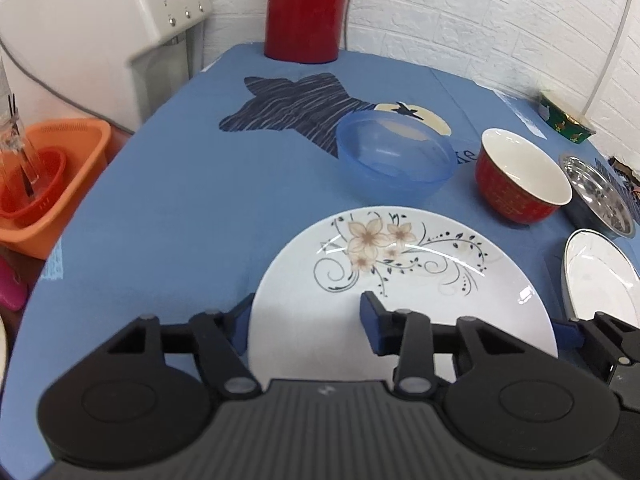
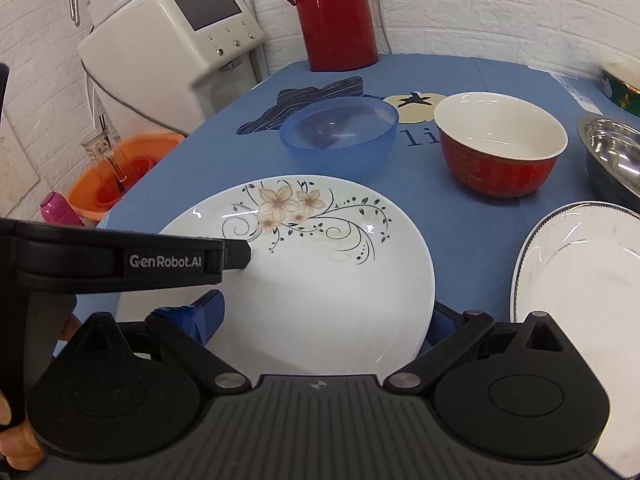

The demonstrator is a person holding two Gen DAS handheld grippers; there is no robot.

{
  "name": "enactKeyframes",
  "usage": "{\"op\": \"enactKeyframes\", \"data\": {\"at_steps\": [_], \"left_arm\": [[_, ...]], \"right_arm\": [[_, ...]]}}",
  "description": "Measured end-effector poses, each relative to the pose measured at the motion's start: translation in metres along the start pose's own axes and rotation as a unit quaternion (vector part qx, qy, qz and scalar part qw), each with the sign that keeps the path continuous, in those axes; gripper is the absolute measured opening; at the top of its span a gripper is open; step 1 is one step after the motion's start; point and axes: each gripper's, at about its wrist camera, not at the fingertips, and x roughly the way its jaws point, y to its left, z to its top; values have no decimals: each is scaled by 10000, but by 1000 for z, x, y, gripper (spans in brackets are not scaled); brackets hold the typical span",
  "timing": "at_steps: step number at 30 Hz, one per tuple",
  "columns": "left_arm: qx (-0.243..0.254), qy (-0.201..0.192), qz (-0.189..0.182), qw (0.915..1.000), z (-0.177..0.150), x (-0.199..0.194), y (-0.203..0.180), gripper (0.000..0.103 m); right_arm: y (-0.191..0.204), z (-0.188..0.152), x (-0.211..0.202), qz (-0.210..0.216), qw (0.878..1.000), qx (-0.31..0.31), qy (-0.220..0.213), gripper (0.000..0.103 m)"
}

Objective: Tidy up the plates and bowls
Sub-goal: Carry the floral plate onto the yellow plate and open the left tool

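Nearest, the left claw (image 1: 306, 322) and right claw (image 2: 320, 320) both stand wide open around the flowered plate (image 2: 320, 280) on the blue desk (image 1: 180, 200). "GenRobot.AI" marks the left tool. Beyond sit a blue plastic bowl (image 2: 340, 136) and a red bowl (image 2: 500, 148).

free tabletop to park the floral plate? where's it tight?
Bare cloth on the left, between the floral plate, the blue bowl and the table edge by the orange basket. Also behind the blue bowl, toward the red thermos. Crowded right: red bowl, steel dish, rimmed white plate sit close together.
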Motion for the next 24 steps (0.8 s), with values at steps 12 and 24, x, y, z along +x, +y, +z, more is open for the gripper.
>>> {"op": "enactKeyframes", "data": {"at_steps": [12, 24], "left_arm": [[-145, -227, -248, 9993, -8, -46, 2, 40], [-152, -420, -460, 9979, -54, -105, -2, 40]], "right_arm": [[16, -8, -45, -55, 9987, -94, -495, 88], [33, -50, -96, -26, 9974, 164, -704, 88]]}}
